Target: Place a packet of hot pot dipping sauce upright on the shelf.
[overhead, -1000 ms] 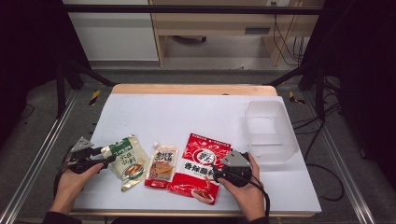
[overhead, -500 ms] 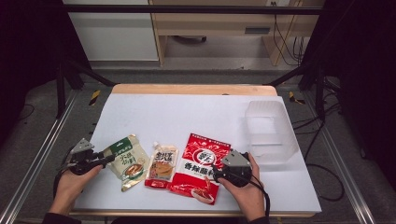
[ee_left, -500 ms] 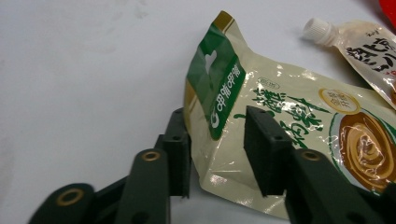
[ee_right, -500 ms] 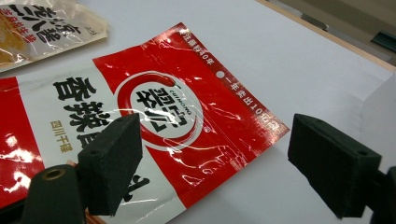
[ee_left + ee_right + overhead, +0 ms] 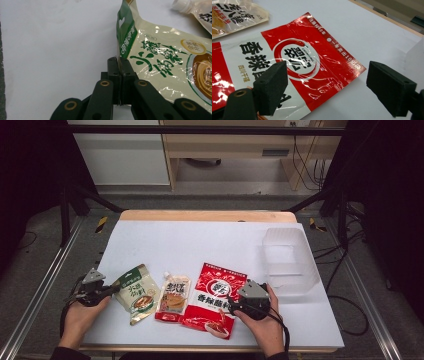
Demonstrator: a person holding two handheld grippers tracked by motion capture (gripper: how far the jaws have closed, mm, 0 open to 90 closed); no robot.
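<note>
Left hand (image 5: 80, 317): comes in from the bottom left of the high view, wrapped around its tool, forearm angled inward.
Left gripper (image 5: 119, 65): points toward the person's right in the high view; grey three-cornered plate on top. Its jaws have just been closing and now stand pressed together on the edge of the green-and-cream pouch (image 5: 160, 57), the pads pinching that edge between them.
Right hand (image 5: 262, 322): enters from the bottom right, fingers curled over the tool body.
Right gripper (image 5: 327, 87): jaws stand wide apart, nothing pressed between the pads; a cable trails back toward the wrist.
</note>
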